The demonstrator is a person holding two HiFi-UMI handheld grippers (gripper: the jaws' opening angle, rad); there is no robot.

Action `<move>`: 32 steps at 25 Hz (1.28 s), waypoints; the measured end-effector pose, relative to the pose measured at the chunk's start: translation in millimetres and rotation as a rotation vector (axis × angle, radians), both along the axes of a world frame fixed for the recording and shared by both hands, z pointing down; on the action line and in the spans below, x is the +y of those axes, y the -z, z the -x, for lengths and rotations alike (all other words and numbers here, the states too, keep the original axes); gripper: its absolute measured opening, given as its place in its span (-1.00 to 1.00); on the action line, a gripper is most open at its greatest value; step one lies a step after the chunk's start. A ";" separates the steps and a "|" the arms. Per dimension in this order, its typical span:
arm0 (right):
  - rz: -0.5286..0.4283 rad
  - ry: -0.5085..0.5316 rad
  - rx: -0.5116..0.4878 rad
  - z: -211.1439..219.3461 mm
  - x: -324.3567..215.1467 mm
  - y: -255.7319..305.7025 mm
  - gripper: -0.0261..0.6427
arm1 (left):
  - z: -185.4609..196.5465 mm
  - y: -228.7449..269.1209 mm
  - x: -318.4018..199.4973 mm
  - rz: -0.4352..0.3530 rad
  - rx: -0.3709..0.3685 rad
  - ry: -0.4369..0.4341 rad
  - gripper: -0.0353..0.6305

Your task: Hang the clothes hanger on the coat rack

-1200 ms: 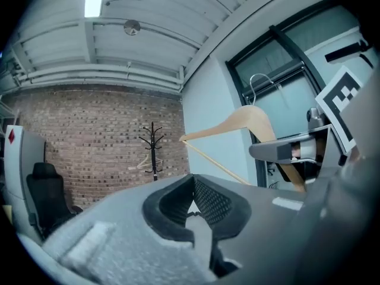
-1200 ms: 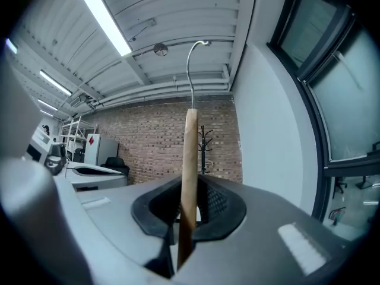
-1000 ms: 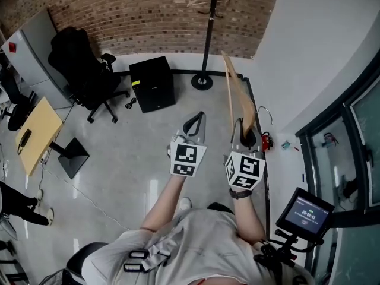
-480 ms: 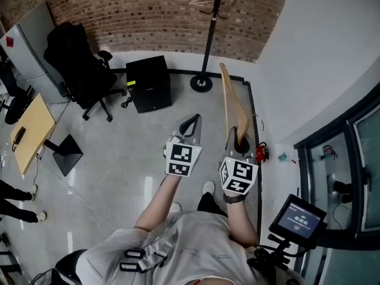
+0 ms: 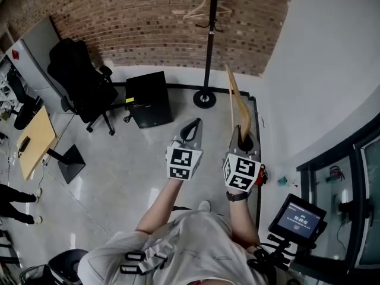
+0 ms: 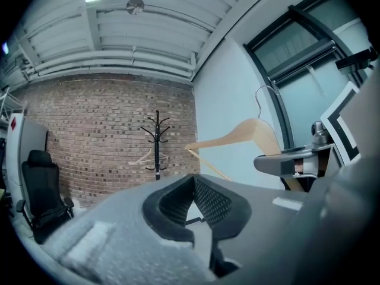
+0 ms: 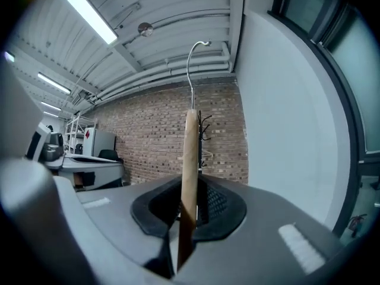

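My right gripper (image 5: 244, 136) is shut on a pale wooden clothes hanger (image 5: 237, 103), held upright on edge; its body (image 7: 189, 159) stands between the jaws and its metal hook (image 7: 192, 61) rises above them. The left gripper (image 5: 191, 129) is level beside it, shut and empty, its pads meeting at the tip (image 6: 193, 180); the hanger (image 6: 246, 138) shows to its right. The black coat rack (image 5: 208, 40) stands ahead against the brick wall, its round base (image 5: 204, 98) on the floor. Another light hanger (image 5: 206, 9) hangs on it. The rack (image 6: 157, 142) is some way off from both grippers.
A black office chair (image 5: 83, 76) and a black cabinet (image 5: 149, 98) stand left of the rack. A wooden desk (image 5: 34, 134) is at far left, with a person's legs (image 5: 13, 202) below it. A white wall (image 5: 320, 64) runs close on the right; a screen (image 5: 297, 215) is near my right elbow.
Both grippers have travelled forward together towards the brick wall and coat rack, the hanger still upright in the right one. The grips look unchanged.
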State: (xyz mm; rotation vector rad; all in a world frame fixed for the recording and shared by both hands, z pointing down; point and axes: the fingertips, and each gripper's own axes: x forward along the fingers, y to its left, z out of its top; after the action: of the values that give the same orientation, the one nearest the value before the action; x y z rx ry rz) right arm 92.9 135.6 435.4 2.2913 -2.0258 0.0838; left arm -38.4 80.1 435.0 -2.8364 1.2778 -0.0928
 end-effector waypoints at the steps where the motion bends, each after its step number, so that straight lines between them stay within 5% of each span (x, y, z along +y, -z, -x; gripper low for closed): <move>1: 0.003 -0.003 -0.014 -2.1 4.7 -4.9 -0.80 | 0.7 -4.7 4.2 0.003 -0.002 0.005 -0.89; 9: 0.078 0.049 -0.098 -10.7 -16.5 -41.7 -0.80 | -11.8 -31.1 -12.9 0.061 -0.043 0.043 -0.89; 22: 0.121 0.079 -0.041 -46.9 -171.7 -61.4 -0.80 | -86.7 -50.5 -176.9 0.088 0.017 -0.003 -0.89; 32: 0.092 0.096 0.022 -55.6 -324.1 -35.5 -0.80 | -100.8 -15.7 -333.0 0.052 0.051 -0.027 -0.89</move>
State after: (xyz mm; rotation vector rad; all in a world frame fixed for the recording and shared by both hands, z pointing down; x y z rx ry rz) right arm 148.5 -188.4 470.9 2.1287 -2.0714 0.1424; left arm 62.4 -252.9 450.7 -2.9172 1.2639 -0.0538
